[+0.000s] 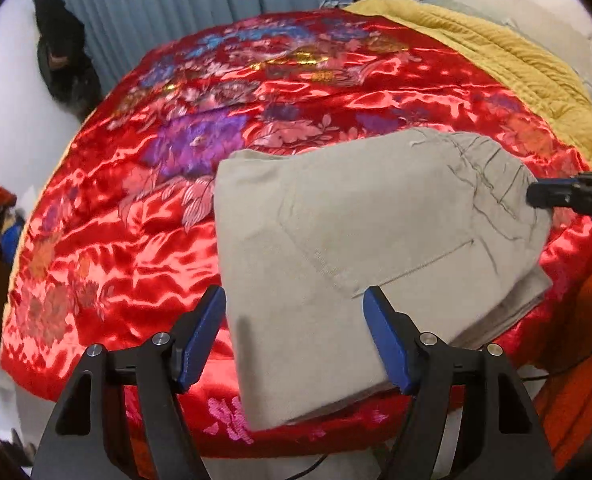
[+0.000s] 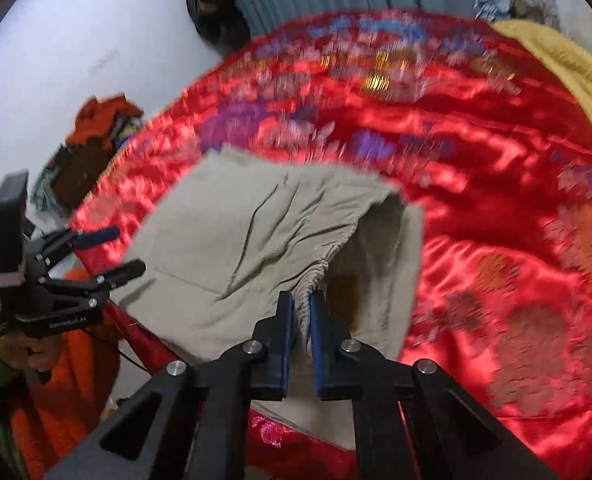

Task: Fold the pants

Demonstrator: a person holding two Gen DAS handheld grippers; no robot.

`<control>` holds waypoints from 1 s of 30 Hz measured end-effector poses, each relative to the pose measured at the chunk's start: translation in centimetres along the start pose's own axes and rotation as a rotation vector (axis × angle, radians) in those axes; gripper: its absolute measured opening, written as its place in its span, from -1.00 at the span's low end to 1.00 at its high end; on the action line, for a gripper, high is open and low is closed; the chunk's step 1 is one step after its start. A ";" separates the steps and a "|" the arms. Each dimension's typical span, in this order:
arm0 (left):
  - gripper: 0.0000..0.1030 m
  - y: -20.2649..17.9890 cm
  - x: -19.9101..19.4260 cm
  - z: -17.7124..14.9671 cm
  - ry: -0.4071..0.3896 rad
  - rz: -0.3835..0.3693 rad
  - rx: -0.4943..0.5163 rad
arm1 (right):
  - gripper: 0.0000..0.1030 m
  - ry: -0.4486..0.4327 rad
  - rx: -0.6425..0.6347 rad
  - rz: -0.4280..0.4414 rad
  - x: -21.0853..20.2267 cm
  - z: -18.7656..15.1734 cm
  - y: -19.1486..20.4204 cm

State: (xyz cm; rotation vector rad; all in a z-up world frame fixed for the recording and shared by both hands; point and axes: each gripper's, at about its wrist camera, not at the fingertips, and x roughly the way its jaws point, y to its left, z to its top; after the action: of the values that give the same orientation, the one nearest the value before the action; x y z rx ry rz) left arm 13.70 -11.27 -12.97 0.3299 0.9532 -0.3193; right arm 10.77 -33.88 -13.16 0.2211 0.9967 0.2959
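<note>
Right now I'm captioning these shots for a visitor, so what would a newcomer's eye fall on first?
The shiny red floral quilt covering the whole bed. Then the beige pants, folded into a block at its near edge, with a mustard blanket along the far right side. Last, the right tongs are pinched on the pants' gathered waistband, while the left tongs stand open over the near corner.

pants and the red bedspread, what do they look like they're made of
Pants: looks like fine-ribbed corduroy, matte beige, with thin ribs showing near the gathered waistband.
Red bedspread: probably satin or a similar glossy weave, with bright rippling highlights and raised, embroidered-looking flowers.
</note>
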 end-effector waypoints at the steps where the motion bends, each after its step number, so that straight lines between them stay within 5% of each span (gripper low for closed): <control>1: 0.44 -0.5 1.0 -0.2 0.030 0.003 0.016 | -0.84 0.016 0.018 -0.025 0.9 -0.5 -1.0; 5: 0.44 -1.7 4.0 -1.6 0.084 0.039 0.068 | -0.77 0.095 0.042 -0.034 4.5 -2.2 -2.1; 7: 0.44 -1.2 3.5 -1.6 0.067 0.013 0.047 | -0.20 0.060 0.058 -0.021 3.4 -2.3 -2.0; 9: 0.44 -0.7 3.6 -1.5 0.074 -0.007 0.021 | 0.10 0.040 0.045 -0.022 2.5 -2.6 -2.0; 12: 0.45 -0.7 4.0 -1.5 0.073 -0.007 0.008 | 0.10 0.102 0.038 -0.034 3.7 -2.6 -3.0; 17: 0.49 -0.8 4.1 -1.7 0.067 -0.004 0.009 | -0.02 0.139 0.081 0.110 5.4 -1.7 -4.0; 20: 0.50 -0.5 4.4 -1.7 0.071 -0.013 0.001 | -0.32 0.208 0.000 0.067 6.4 -0.7 -3.0; 21: 0.51 -0.5 4.4 -1.7 0.073 -0.017 -0.001 | -0.64 0.224 -0.038 0.047 6.3 -0.4 -2.4; 22: 0.49 -0.2 4.1 -1.5 0.081 -0.024 -0.007 | -0.73 0.228 -0.085 0.032 5.4 0.0 -1.4; 27: 0.44 0.8 0.5 -1.7 0.038 -0.117 -0.030 | -0.78 0.158 -0.148 0.037 -0.6 -0.2 2.2; 30: 0.41 -0.7 3.3 -3.2 0.116 -0.076 0.051 | -0.77 0.220 -0.064 -0.033 1.9 -2.9 0.7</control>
State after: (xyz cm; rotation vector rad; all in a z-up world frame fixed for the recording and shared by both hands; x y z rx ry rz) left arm 12.84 -10.96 -17.51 0.3622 1.0743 -0.3975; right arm 9.19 -32.41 -15.98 0.1155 1.2056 0.3262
